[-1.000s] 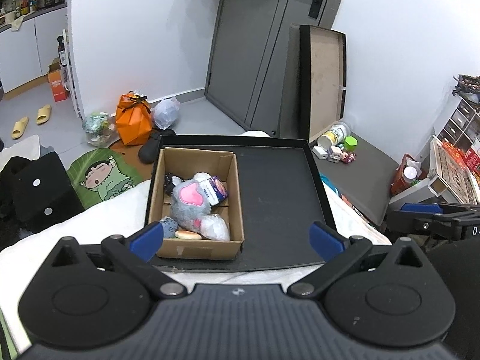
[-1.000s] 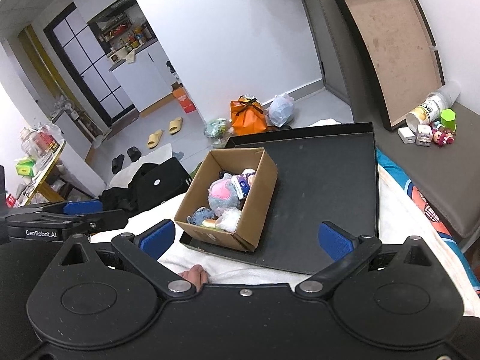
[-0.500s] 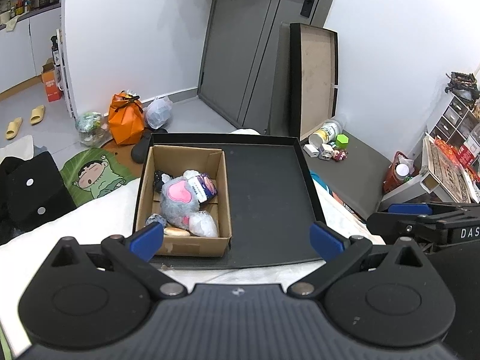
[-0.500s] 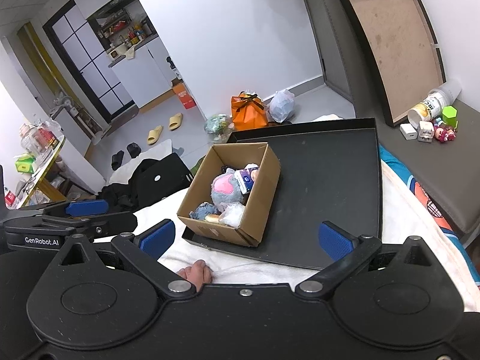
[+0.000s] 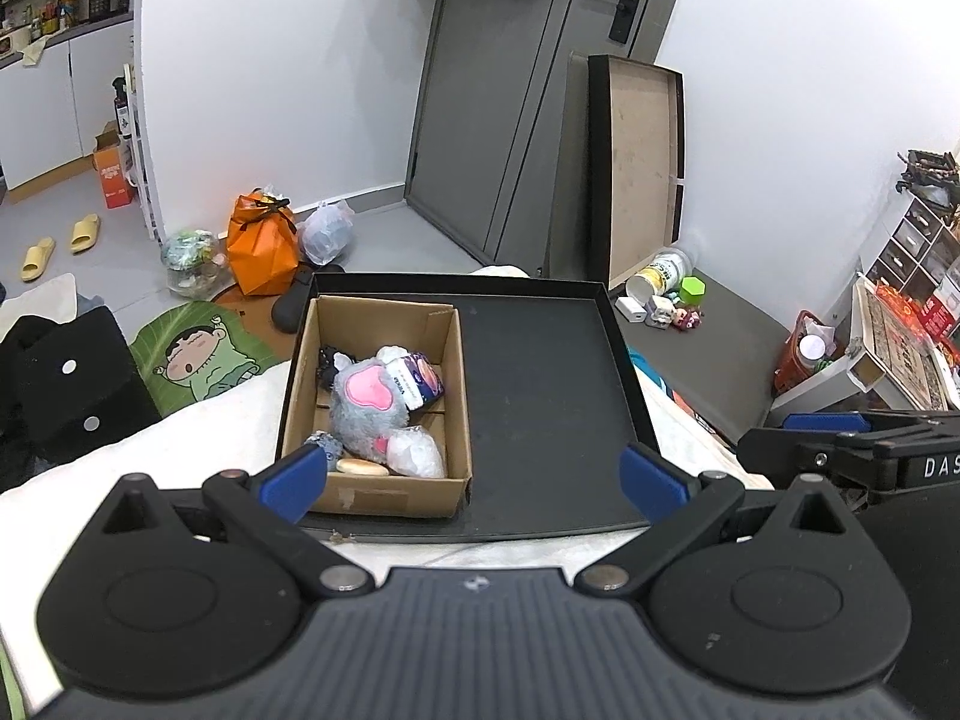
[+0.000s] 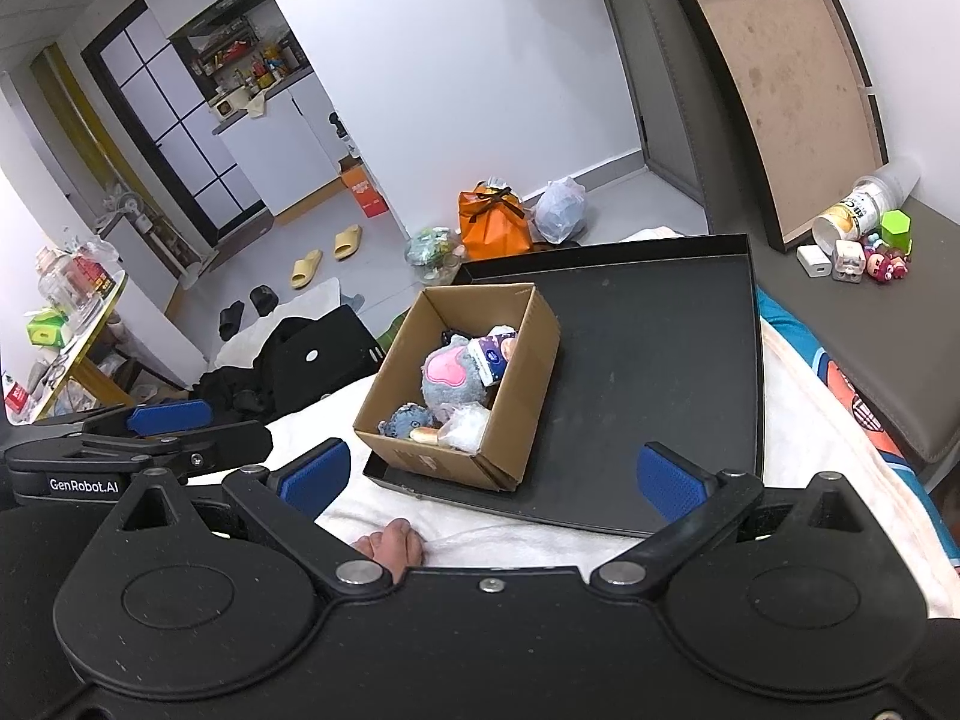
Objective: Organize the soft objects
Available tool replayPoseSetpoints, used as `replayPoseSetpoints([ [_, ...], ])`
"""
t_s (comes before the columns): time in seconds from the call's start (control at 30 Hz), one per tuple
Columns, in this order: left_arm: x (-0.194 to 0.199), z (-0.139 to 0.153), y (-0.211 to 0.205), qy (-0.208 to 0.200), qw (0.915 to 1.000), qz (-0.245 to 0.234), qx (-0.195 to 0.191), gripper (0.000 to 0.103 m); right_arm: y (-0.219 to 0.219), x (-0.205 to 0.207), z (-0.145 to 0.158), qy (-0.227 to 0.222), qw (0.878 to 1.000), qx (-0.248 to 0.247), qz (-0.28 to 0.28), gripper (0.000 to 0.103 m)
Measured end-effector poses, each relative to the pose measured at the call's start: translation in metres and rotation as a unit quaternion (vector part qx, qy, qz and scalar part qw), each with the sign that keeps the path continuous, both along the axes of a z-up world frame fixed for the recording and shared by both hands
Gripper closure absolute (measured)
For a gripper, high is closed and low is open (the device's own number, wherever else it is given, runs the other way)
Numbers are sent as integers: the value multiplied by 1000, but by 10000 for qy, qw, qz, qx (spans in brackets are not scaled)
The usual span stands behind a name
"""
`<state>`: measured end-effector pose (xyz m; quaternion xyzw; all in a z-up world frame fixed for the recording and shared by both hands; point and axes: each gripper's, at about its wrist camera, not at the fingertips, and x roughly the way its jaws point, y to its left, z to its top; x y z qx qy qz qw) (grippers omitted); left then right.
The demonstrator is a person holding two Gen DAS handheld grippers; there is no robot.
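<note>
1. Left tongs (image 5: pixel 471 474): spread wide, holding nothing. They hover low over the near edge of the bed (image 5: pixel 180 450), pointing forward at the tray (image 5: pixel 540 408).
2. Box (image 5: pixel 384 498): it stands in the tray's left part, its long axis running away from the tongs. In the left view its near left corner sits just past the left blue pad (image 5: pixel 294 480), so the box lies ahead and a little to the left of these tongs.
3. Soft things: all that I can see of them lie inside the box. A grey plush (image 5: pixel 366 402) with a pink patch fills the middle, a small blue plush (image 5: pixel 327 447) is at the near left corner, a clear bag (image 5: pixel 417 453) at the near right, and a tissue pack (image 5: pixel 417 384) behind. The rest of the tray is bare.
4. Right tongs (image 6: pixel 492 474): also spread wide and holding nothing, level with the left pair. From here the box lies ahead and to the left, the bare tray straight on.
5. Judgement: the left tongs are nearer the box, so a reach into it suits that hand better. The scene fits either items about to be lifted out onto the tray or a box just filled; the pictures do not settle which.
</note>
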<state>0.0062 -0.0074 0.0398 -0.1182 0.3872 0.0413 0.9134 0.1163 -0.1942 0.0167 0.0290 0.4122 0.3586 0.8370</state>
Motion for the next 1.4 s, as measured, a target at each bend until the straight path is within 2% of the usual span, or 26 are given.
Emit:
replayPoseSetpoints([
  [1.4, -1, 1, -3, 25, 9997, 63, 230, 0, -1, -1, -5, 47, 10000, 26, -14, 0],
])
